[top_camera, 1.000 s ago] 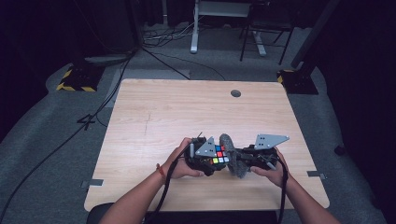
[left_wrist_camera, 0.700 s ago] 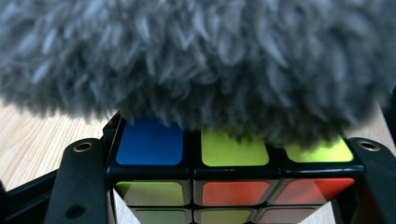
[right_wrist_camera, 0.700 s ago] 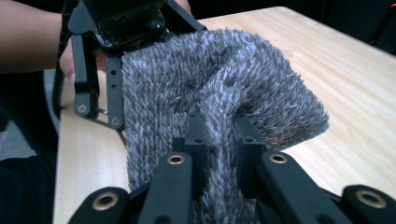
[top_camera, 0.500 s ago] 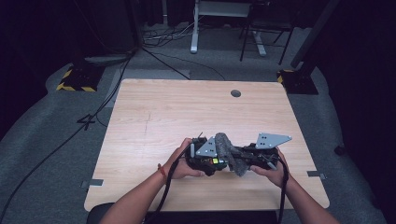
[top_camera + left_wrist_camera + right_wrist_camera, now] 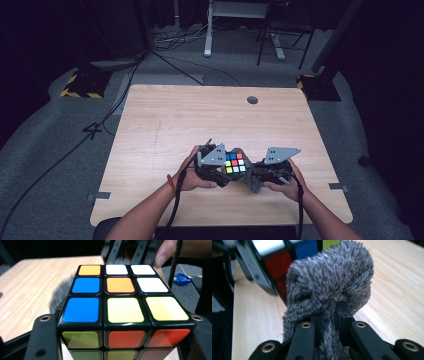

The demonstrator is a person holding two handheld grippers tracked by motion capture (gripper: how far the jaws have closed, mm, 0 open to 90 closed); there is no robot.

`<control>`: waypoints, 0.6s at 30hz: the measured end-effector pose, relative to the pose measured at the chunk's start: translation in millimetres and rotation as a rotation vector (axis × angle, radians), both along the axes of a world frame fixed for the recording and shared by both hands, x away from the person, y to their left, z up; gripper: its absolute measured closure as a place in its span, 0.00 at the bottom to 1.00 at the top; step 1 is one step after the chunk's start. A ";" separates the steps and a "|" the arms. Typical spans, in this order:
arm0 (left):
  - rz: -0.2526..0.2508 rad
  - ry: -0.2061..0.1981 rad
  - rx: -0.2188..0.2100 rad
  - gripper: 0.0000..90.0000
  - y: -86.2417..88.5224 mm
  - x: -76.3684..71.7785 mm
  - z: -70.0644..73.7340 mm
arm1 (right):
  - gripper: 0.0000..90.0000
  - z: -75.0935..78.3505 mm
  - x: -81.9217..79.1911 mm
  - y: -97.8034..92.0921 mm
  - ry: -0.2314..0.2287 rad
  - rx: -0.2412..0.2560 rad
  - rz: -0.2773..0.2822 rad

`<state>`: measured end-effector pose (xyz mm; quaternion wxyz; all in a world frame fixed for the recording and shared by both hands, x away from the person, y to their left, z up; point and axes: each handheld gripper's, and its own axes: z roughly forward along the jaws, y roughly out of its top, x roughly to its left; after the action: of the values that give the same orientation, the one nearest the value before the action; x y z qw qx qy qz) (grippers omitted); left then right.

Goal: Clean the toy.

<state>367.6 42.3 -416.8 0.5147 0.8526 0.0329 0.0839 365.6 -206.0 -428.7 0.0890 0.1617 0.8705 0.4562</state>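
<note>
A scrambled puzzle cube (image 5: 234, 163) (image 5: 123, 307) sits clamped between the jaws of my left gripper (image 5: 231, 170) (image 5: 122, 340), held a little above the table's near edge. My right gripper (image 5: 256, 176) (image 5: 329, 312) is shut on a bunched grey fluffy cloth (image 5: 253, 182) (image 5: 329, 282). The cloth presses against the right side of the cube (image 5: 277, 262). In the left gripper view the cloth (image 5: 58, 292) peeks out as a grey blur behind the cube's left edge. A hand holds each gripper from below.
The light wooden table (image 5: 200, 120) stretches away bare, with a round cable hole (image 5: 252, 100) at the far side. A blue wrapper (image 5: 183, 279) lies on the grey floor. Desk legs, a chair and cables stand beyond the table.
The cloth has slid off the cube's top face toward the right, so the coloured squares show again from above. Both hands stay at the same spot near the front edge.
</note>
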 end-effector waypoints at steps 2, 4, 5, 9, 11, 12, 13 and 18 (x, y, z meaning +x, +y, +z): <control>-0.003 -0.001 -0.001 0.37 -0.2 -0.1 0.3 | 0.89 -0.4 -0.4 1.1 0.006 -0.006 0.009; -0.004 0.006 0.004 0.37 -1.1 1.0 -1.3 | 0.89 -0.9 -1.6 2.9 -0.003 -0.021 0.010; -0.001 0.009 0.010 0.37 -1.4 1.9 -2.3 | 0.89 -1.1 -2.1 3.1 -0.007 -0.024 0.010; 0.012 0.035 0.041 0.37 -0.6 6.4 -7.9 | 0.89 3.2 -3.4 -0.8 -0.016 0.013 0.008; 0.011 0.046 0.044 0.37 -0.9 8.3 -10.1 | 0.89 6.0 -4.5 -1.7 -0.030 0.024 0.003; 0.011 0.052 0.049 0.37 -1.1 9.6 -11.1 | 0.89 6.2 -4.7 -1.9 -0.032 0.026 0.001; 0.015 0.054 0.058 0.37 -1.4 10.3 -11.9 | 0.89 6.7 -4.7 -2.8 -0.030 0.038 -0.003; 0.018 0.074 0.076 0.37 -3.5 11.7 -15.7 | 0.89 10.7 -3.8 -5.9 -0.044 0.070 -0.020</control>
<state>379.3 38.8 -432.5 0.4797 0.8737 0.0565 0.0581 361.8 -211.9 -418.0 0.1069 0.1636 0.8503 0.4887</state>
